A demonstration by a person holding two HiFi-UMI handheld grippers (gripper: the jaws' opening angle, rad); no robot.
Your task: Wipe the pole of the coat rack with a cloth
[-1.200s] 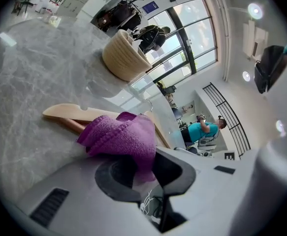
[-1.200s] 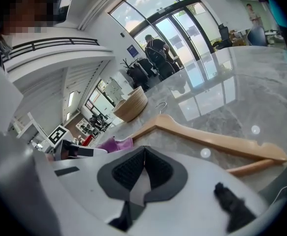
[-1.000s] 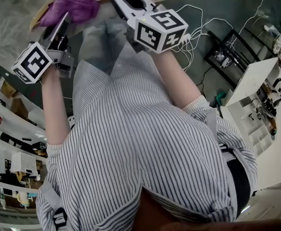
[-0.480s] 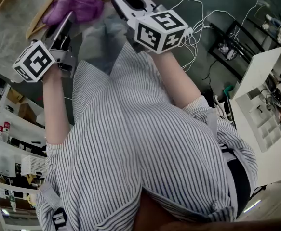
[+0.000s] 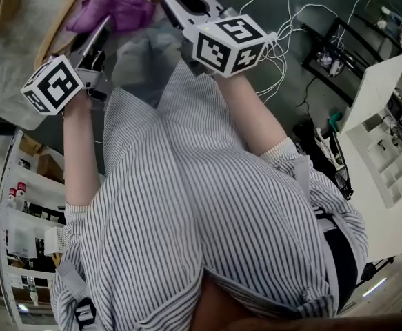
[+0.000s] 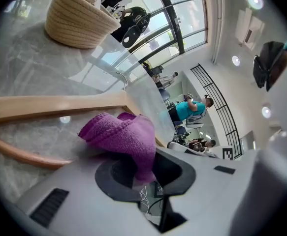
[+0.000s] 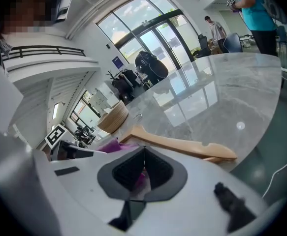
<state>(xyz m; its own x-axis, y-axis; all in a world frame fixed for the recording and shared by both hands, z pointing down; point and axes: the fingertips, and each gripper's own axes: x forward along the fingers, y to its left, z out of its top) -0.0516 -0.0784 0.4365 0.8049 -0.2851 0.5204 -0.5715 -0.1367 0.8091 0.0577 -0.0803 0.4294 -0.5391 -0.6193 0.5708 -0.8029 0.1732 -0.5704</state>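
We start with the grey marble counter (image 5: 14, 54), which runs under both tools at the top of the head view, while our own striped shirt (image 5: 207, 205) fills most of what lies below it. At the counter's far side sits a woven basket (image 6: 77, 18). Nearer to us lies a wooden hanger (image 6: 59, 104), its long curved arms running across the line of the left claw (image 6: 142, 167). That claw is clamped on the purple cloth (image 6: 123, 134). One fold is pinched between the pads, and the rest bunches forward over the hanger and the counter, just ahead of the tips. The right claw (image 7: 144, 151) has its tips together with nothing gripped. We take the sliver of purple showing in the gap behind the tips for the cloth lying beyond, off to its left, not for something it holds. The coat rack's pole does not show in any view, so we cannot tell which way it lies from either claw or how its long axis runs. As we judge it, wiping has not begun. The left hand, which already carries the cloth, would do the wiping, and first it must lift the cloth off the counter and find the pole.
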